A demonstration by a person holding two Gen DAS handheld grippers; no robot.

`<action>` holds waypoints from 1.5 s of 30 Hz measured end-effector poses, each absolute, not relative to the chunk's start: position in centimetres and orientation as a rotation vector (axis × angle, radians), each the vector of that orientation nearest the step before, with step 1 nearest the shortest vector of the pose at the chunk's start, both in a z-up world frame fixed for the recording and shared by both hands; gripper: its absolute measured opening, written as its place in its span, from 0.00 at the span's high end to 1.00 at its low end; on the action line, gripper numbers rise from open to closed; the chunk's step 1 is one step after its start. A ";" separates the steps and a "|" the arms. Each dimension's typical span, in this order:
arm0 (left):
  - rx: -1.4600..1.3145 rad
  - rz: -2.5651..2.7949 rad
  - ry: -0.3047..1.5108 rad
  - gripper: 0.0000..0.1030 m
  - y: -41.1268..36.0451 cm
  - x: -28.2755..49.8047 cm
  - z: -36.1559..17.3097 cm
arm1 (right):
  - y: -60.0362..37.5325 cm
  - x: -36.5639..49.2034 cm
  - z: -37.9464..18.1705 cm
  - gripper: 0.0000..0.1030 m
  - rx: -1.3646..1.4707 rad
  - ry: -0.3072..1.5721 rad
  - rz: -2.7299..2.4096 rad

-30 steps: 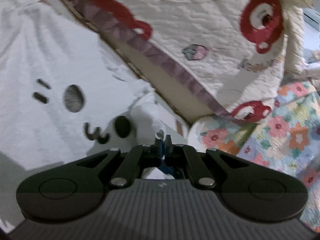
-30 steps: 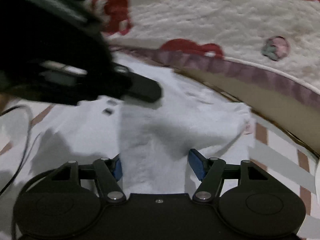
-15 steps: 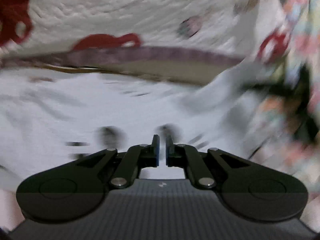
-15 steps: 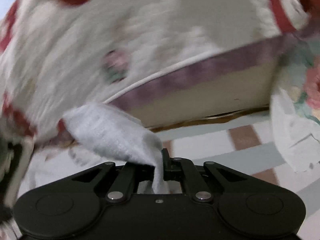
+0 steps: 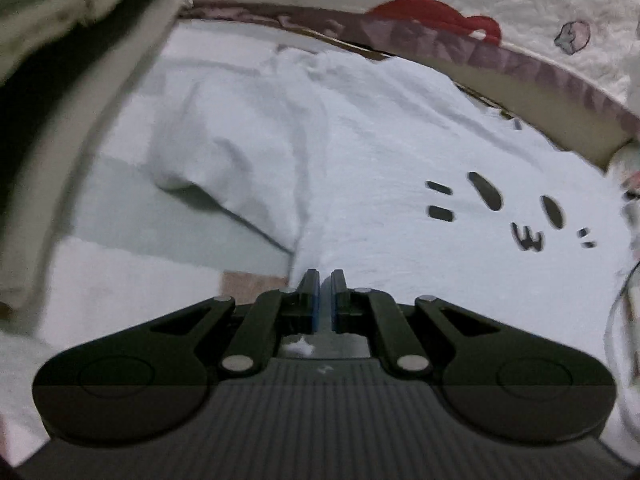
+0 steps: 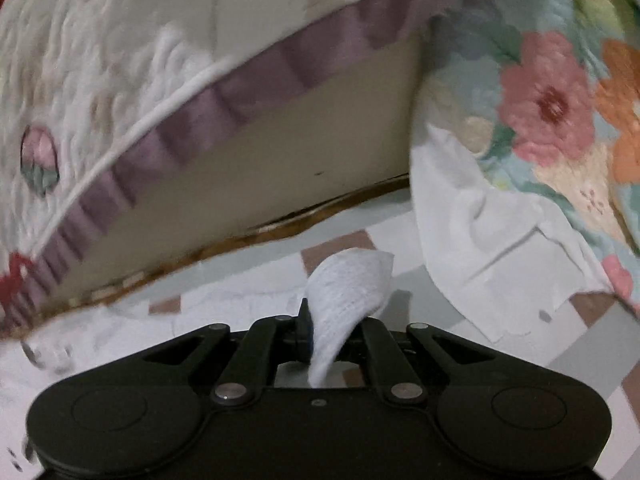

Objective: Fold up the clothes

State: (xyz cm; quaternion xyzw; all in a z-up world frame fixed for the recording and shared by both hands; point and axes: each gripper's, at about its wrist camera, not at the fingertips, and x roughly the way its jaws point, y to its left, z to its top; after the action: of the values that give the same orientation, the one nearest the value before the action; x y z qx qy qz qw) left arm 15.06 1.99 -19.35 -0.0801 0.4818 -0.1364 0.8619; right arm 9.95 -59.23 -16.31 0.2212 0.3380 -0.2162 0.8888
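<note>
Now white shirt (image 6: pixel 348 296) corner betw right tool (image 6: pixel 332 320) pads

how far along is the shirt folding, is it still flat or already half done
Barely started. Done so far: the white shirt is spread flat, printed face up, with its sleeve still out to the side and no fold visible. In hand: the right gripper is shut on a flap of white fabric; the left gripper is shut at the shirt's near edge. Left: every fold.
</note>
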 end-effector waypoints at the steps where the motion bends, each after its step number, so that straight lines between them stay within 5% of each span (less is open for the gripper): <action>1: -0.127 -0.276 0.993 0.96 1.9 14.6 -19.0 | -59.2 9.8 -16.0 0.97 0.450 0.683 -0.450; 15: -0.200 -0.059 0.931 0.80 7.2 14.7 -18.7 | -61.9 10.6 -18.6 0.94 0.117 0.856 -0.718; 16: -0.201 -0.035 0.919 0.80 7.8 14.8 -18.6 | -62.5 10.4 -18.4 0.88 0.125 0.864 -0.744; 19: -0.279 -0.049 0.860 0.59 7.6 16.0 -18.8 | -63.7 8.1 -16.6 0.68 0.363 0.792 -0.660; 21: -0.380 -0.042 0.863 0.57 7.9 17.1 -19.4 | -63.4 6.4 -16.1 0.58 0.502 0.733 -0.604; 36: -0.905 0.077 0.906 0.49 9.9 19.1 -21.7 | -58.3 1.0 -16.2 0.52 0.633 0.668 -0.352; 39: -0.952 0.026 0.943 0.48 10.1 19.6 -21.8 | -57.5 3.8 -16.6 0.42 0.673 0.789 -0.166; 42: -0.998 0.009 0.953 0.48 10.1 19.5 -22.4 | -56.3 6.6 -17.0 0.47 0.505 0.889 -0.323; 43: -0.973 0.008 0.947 0.48 9.9 19.4 -22.2 | -55.9 6.9 -16.9 0.84 0.458 0.886 -0.362; 45: -0.920 0.007 0.934 0.49 9.5 19.2 -21.9 | -55.0 7.4 -16.7 0.96 0.349 0.915 -0.378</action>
State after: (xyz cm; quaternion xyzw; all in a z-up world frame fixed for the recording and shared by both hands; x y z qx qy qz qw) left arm 19.22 9.51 -21.90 -0.4277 0.4344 0.0031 0.7927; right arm 7.42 -55.02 -16.66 0.1665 0.4368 -0.1807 0.8654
